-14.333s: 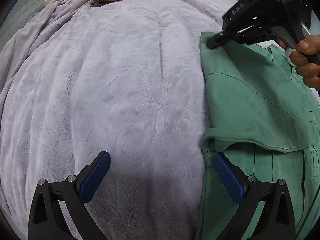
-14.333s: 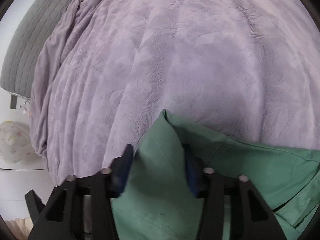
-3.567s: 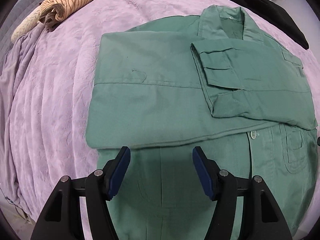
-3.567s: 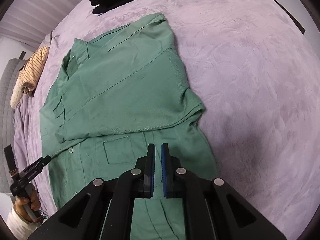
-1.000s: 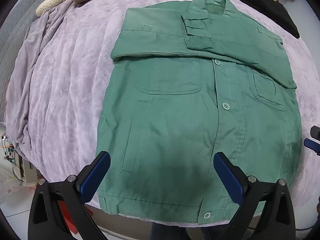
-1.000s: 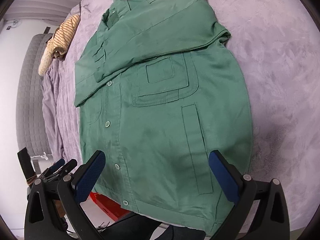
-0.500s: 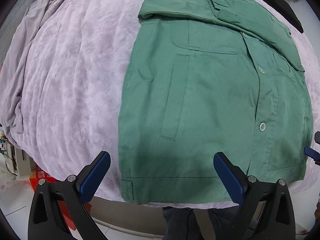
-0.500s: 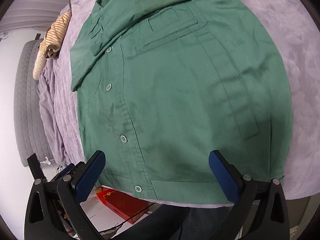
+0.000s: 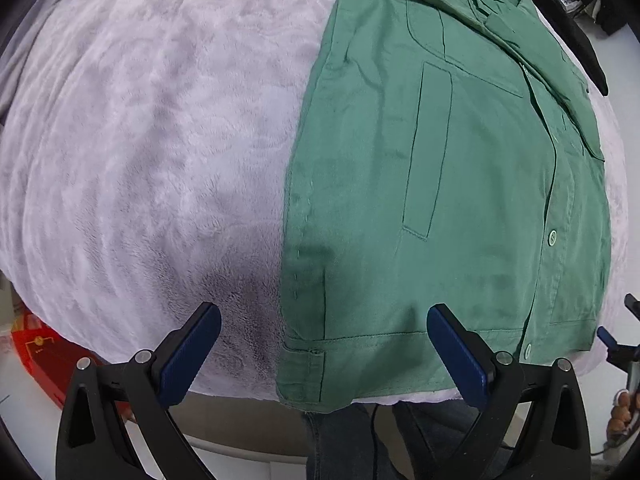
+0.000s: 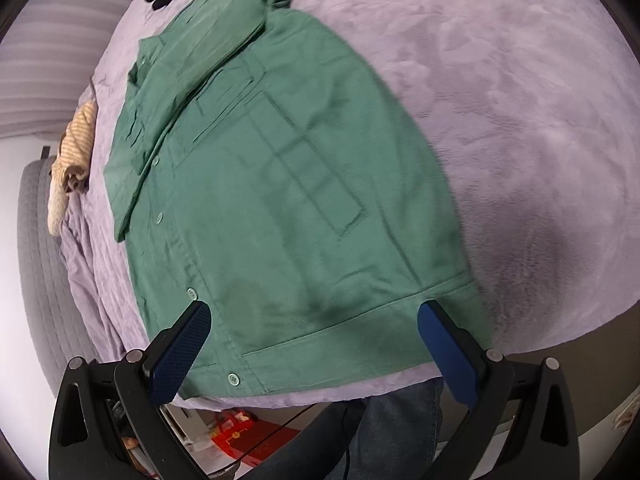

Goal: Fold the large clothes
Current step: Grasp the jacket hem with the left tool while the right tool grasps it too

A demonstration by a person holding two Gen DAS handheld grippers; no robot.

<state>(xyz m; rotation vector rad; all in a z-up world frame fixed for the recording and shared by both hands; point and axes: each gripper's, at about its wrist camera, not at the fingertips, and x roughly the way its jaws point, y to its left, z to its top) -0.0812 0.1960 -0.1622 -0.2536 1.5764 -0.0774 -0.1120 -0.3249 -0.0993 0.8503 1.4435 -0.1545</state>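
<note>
Both claws have dropped toward the near hem since a moment ago. Left claw [image 9: 323,354], pads wide apart, straddles the near left corner of the green jacket [image 9: 460,184]; right claw [image 10: 314,354], equally spread, frames the near right corner. Buttoned, sleeves folded across the chest, the jacket lies flat on the lilac blanket [image 9: 140,140] at the bed's near edge, likely so the hem can be lifted toward the collar.
</note>
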